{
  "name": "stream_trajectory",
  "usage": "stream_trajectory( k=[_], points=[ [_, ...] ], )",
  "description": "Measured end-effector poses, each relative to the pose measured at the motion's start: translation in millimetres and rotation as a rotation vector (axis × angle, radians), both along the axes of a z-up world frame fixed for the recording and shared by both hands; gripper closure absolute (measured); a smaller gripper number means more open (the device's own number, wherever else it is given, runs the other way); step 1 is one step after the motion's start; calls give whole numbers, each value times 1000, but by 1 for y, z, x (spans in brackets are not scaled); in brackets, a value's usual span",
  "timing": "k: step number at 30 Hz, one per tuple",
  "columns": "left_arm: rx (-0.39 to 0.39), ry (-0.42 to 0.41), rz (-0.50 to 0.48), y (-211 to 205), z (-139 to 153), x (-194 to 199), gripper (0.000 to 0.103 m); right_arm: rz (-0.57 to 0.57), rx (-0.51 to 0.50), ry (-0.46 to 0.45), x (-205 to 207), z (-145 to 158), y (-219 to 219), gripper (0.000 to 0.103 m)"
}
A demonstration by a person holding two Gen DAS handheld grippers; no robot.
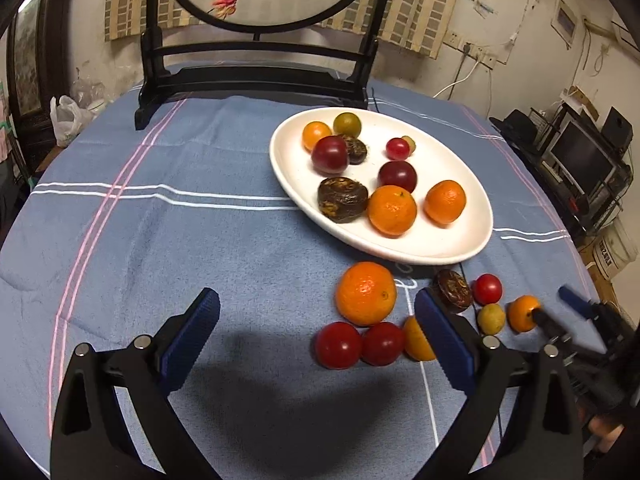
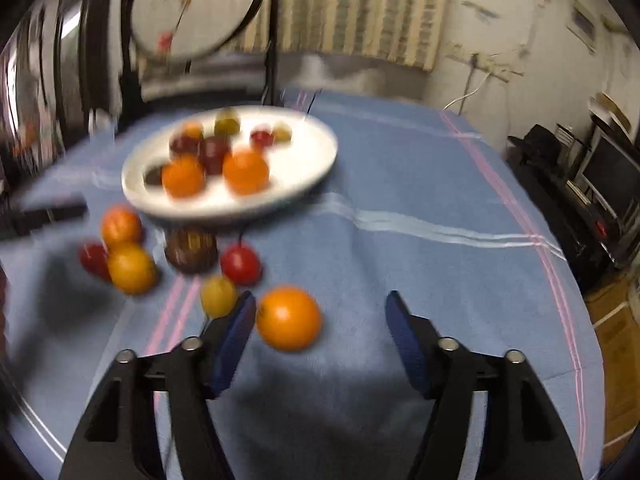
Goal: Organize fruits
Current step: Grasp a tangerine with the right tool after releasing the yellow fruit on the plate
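Observation:
A white oval plate (image 1: 440, 152) holds several fruits: oranges, dark plums, brown shrivelled ones and small tomatoes. In front of it on the blue cloth lie a large orange (image 1: 366, 294), two red tomatoes (image 1: 338, 345) and a small orange (image 1: 418, 342) half hidden by a finger. My left gripper (image 1: 316, 298) hangs open wide above them, touching none. My right gripper (image 2: 320, 306) is open around another orange (image 2: 288, 318), which sits beside the left finger with a gap on the other side. The right wrist view is blurred; the plate (image 2: 308, 148) shows there too.
A dark wooden stand with a round painted screen (image 1: 256, 60) stands at the table's far edge. A brown fruit (image 1: 452, 290), a red tomato (image 1: 487, 289) and a yellow-green fruit (image 1: 491, 319) lie near the plate's front rim. Shelves with electronics (image 1: 580, 152) are off to the right.

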State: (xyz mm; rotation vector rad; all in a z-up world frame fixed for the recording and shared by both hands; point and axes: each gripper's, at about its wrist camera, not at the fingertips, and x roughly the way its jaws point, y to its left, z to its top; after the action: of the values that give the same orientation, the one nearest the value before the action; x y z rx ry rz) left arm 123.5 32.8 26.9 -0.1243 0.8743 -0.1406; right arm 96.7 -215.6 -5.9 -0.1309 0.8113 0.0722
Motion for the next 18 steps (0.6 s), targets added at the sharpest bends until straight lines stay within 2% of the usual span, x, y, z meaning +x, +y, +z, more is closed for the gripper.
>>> stream_trajectory(
  k=[4,6,9,13,18],
  points=[
    [1,15,14,3,-2,2,7,45,27,53,9,-12,11,45],
    [-3,15,15,3,-2,1,7,57,36,50,9,-14,16,63],
    [3,13,18,4,-3,1,7,56,4,35,8,-14,24,63],
    [16,20,17,3,-6,2,7,63,83,38,6,-10,16,63],
    [20,25,-4,0,-10,3,7,78,114,13,2,-3,13,63]
  ],
)
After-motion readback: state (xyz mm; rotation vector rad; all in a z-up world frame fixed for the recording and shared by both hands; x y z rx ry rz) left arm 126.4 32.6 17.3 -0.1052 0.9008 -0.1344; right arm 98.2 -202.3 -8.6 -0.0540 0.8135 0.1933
